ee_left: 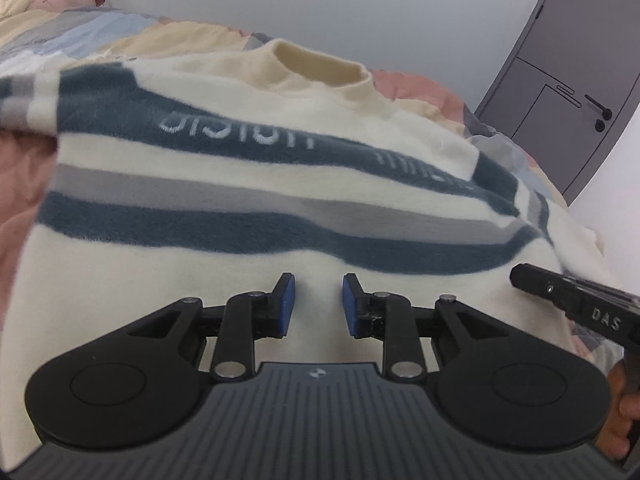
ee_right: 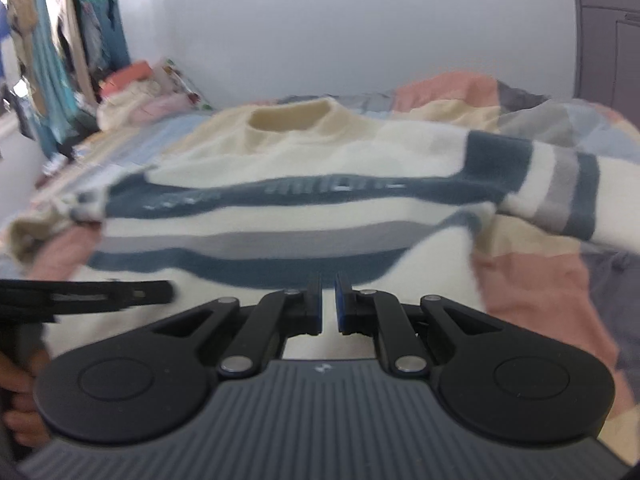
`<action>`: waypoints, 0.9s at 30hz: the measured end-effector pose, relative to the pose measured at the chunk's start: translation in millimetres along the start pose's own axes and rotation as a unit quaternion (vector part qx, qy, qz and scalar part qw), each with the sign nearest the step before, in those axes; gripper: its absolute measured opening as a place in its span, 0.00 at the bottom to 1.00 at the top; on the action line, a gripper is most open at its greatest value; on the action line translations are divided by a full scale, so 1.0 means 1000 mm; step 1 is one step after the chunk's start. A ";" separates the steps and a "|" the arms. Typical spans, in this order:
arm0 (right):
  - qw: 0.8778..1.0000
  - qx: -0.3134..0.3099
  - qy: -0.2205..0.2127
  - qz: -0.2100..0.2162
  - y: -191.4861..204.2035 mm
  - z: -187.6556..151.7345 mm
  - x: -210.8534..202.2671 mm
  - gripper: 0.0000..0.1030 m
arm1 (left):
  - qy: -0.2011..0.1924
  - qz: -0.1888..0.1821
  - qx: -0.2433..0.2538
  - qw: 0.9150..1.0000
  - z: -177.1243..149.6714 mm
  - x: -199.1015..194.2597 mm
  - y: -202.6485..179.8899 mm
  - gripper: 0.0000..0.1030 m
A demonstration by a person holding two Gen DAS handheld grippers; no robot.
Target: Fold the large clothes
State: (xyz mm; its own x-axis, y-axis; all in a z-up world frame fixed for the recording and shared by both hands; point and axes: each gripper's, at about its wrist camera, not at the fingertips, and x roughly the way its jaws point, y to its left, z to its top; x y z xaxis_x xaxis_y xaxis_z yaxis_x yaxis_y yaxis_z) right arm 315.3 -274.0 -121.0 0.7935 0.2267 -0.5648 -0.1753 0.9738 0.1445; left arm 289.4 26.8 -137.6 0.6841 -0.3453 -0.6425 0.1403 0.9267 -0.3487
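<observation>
Sweater (ee_left: 248,200) lies spread flat on the bed (ee_right: 540,280), cream with blue and grey bands, collar (ee_left: 320,68) at the far edge toward the wall (ee_left: 360,0). Left gripper (ee_left: 319,304) hovers over the cream hem area, fingers (ee_left: 286,304) spread a little apart, nothing between them, pads not touching the fabric as far as shows. Right gripper (ee_right: 328,304) sits low over the near hem as well, fingers (ee_right: 316,304) pressed nearly together with only a thin slit, no cloth seen pinched in it. Each gripper shows in the other's view: right one enters the left view at the right edge (ee_left: 576,300), left one enters the right view at the left edge (ee_right: 80,296), so the two are near each other, side by side over the hem. A hand (ee_right: 20,400) grips the handle at lower left of the right view. One sleeve (ee_right: 560,192) runs out to the right, its end out of view; the other sleeve (ee_right: 52,216) bunches at the left, edge rumpled. Patchwork bed cover shows bare around the sweater on both sides and beyond the collar. Grey door (ee_left: 560,92) at far right, hanging clothes (ee_right: 52,48) and a pile of bedding (ee_right: 140,92) at far left, well apart from the sweater.
</observation>
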 end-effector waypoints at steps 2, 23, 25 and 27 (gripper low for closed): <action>1.000 0.006 0.009 -0.011 -0.007 0.001 0.010 0.10 | 0.002 -0.008 -0.012 1.000 -0.003 0.005 0.008 0.30; 0.985 0.173 -0.005 -0.005 -0.071 0.005 -0.052 0.11 | 0.032 -0.027 -0.109 0.993 -0.031 -0.037 0.016 0.30; 0.981 0.191 -0.027 -0.031 -0.086 0.004 -0.067 0.43 | 0.040 -0.025 -0.115 0.992 -0.034 -0.041 0.015 0.30; 0.972 0.226 -0.039 -0.057 -0.107 0.003 -0.077 0.66 | 0.042 -0.023 -0.115 0.992 -0.035 -0.042 0.015 0.30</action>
State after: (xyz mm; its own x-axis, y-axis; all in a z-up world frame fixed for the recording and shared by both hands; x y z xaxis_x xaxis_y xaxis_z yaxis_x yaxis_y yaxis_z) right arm 274.4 -395.5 -90.2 0.8380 0.0979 -0.5368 0.1769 0.8819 0.4370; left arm 237.3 50.1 -139.4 0.6177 -0.4059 -0.6736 -0.0040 0.8549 -0.5187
